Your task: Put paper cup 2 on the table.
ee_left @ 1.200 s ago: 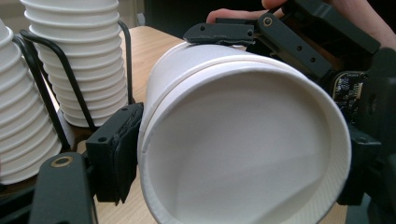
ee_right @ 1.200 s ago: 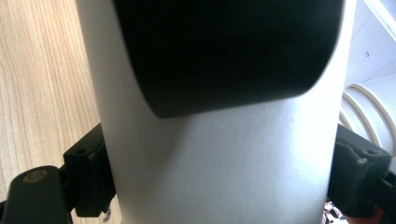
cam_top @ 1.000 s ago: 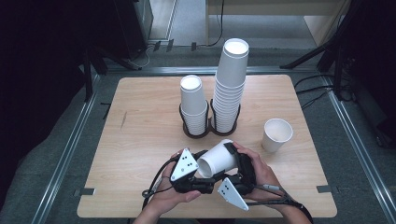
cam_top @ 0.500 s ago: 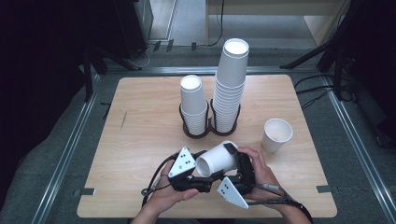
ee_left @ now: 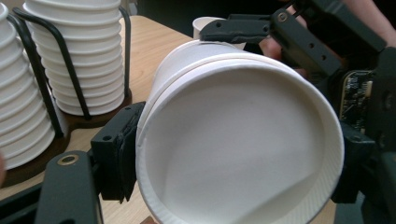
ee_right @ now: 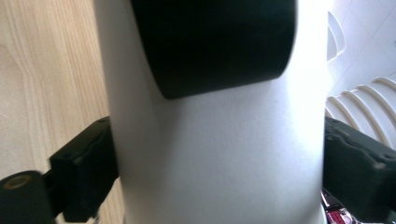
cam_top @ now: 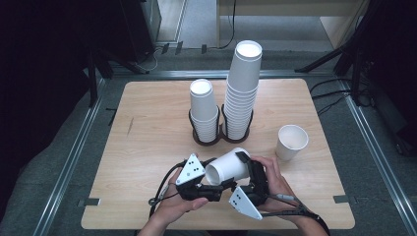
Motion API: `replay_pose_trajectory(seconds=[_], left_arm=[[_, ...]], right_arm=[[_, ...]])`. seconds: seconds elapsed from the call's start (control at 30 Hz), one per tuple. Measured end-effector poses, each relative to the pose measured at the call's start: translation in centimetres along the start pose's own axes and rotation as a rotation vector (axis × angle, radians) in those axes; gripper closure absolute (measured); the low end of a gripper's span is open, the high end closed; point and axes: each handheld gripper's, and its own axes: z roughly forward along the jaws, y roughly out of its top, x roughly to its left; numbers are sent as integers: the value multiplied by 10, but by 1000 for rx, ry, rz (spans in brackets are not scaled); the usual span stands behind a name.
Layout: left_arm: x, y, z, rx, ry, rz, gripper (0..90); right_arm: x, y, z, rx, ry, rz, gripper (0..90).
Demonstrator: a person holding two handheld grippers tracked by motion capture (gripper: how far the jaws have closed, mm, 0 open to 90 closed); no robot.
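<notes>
The left gripper (cam_top: 216, 189) pinches the rim of a paper cup (cam_top: 228, 166) lying on its side above the table's (cam_top: 147, 147) six o'clock edge. The right gripper (cam_top: 246, 172) straddles the cup's body, its jaws just opening and seemingly touching. At twelve o'clock stand two cup stacks (cam_top: 241, 93); a lone cup (cam_top: 292, 141) sits at two o'clock.

The white paper cup (ee_right: 219, 140) is running off the right gripper view's top and bottom edges. A blurred black shape (ee_right: 215, 42) is covering its upper wall.
</notes>
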Motion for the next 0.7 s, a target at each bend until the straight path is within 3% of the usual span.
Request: replay_pose_trajectory(seconds=[0.4, 0.7], left_arm=[[5, 0, -4, -19, 43, 17, 225], [12, 3, -14, -107, 73, 9, 225]], right_arm=[[-5, 7, -6, -5, 5, 21, 0], [-8, 15, -11, -11, -11, 90, 0]])
